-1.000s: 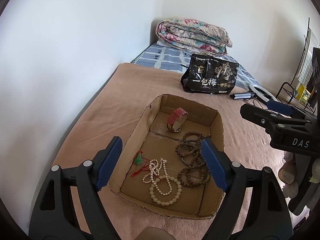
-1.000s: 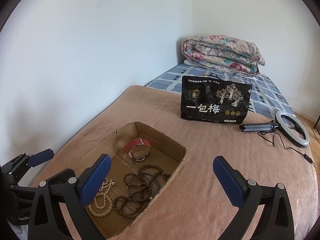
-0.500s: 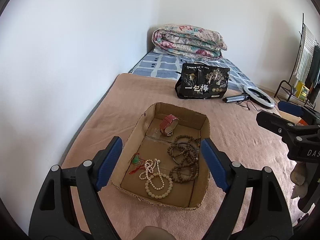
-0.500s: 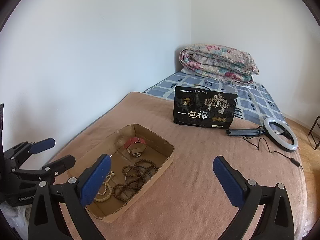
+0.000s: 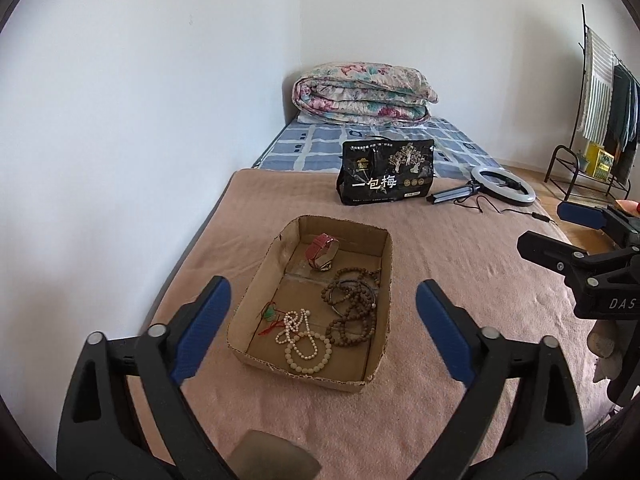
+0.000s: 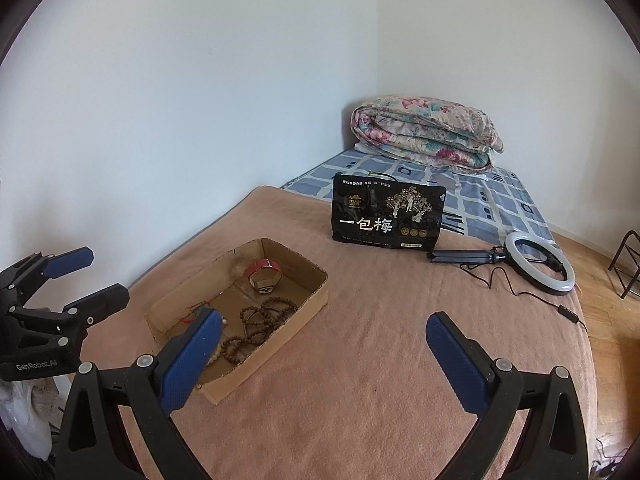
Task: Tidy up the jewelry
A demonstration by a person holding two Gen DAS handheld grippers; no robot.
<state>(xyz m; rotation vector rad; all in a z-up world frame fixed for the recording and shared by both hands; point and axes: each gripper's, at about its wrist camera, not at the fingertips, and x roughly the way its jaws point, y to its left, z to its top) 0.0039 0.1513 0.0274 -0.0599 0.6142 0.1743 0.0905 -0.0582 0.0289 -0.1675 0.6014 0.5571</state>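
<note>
- Ahead of and below the left gripper (image 5: 320, 320), between its two blue pads as the left wrist view frames it, sits the shallow open brown cardboard tray (image 5: 260, 280) on the pink-brown blanket (image 5: 460, 280); neither gripper touches it.
- Tray contents: a red-strapped wristwatch (image 5: 322, 252) at the far end, a pile of dark brown wooden bead bracelets (image 5: 352, 308) on the side nearer the right gripper (image 6: 324, 344), a cream bead necklace (image 5: 304, 340) at the near end, and a small green pendant on red cord (image 5: 269, 314) beside it.
- Risk: bead strands overlap; gripping one loop would probably drag its neighbours out.
- Risk: the red cord lies against the cream necklace; lifting either may snag the other.
- Risk: the tray looks light, so a pad catching its torn rim could tip or slide it.
- Left gripper: jaws opening, near their widest, nothing between the pads.
- Right gripper: jaws wide apart, empty, above bare blanket beside the tray.
- Farther off: a black printed snack bag (image 6: 388, 216) and a white ring light (image 6: 540, 264), well apart.
</note>
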